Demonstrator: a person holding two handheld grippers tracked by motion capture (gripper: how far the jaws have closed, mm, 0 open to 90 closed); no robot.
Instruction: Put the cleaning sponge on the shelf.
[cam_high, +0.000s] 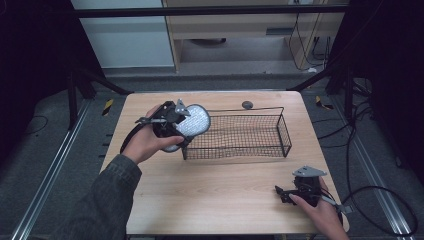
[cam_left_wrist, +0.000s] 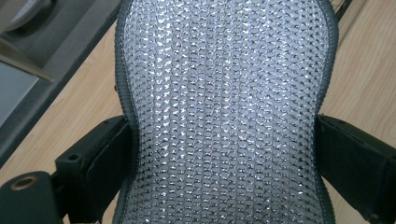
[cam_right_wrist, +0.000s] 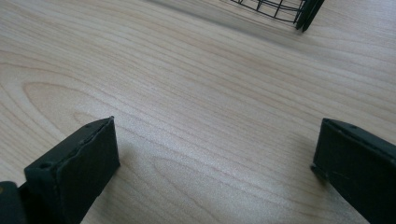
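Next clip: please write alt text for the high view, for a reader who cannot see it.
The left gripper holds a silvery mesh-covered pad at the left end of a black wire basket on a wooden table. The right gripper rests open near the table's front right corner, holding nothing.

Wooden table (cam_high: 215, 195), small grey disc (cam_high: 247, 104)

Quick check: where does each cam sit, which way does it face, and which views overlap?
High view: above the person's side, looking forward and down on the light wooden table; forearms, hands, left gripper, right gripper.
Left gripper view: on the left gripper, looking along its jaws, shut on the silver mesh insole-shaped pad.
Right gripper view: on the right gripper, jaws apart, facing tabletop and a corner of the black wire basket.
Shared: all three show the table; high and right show the basket.
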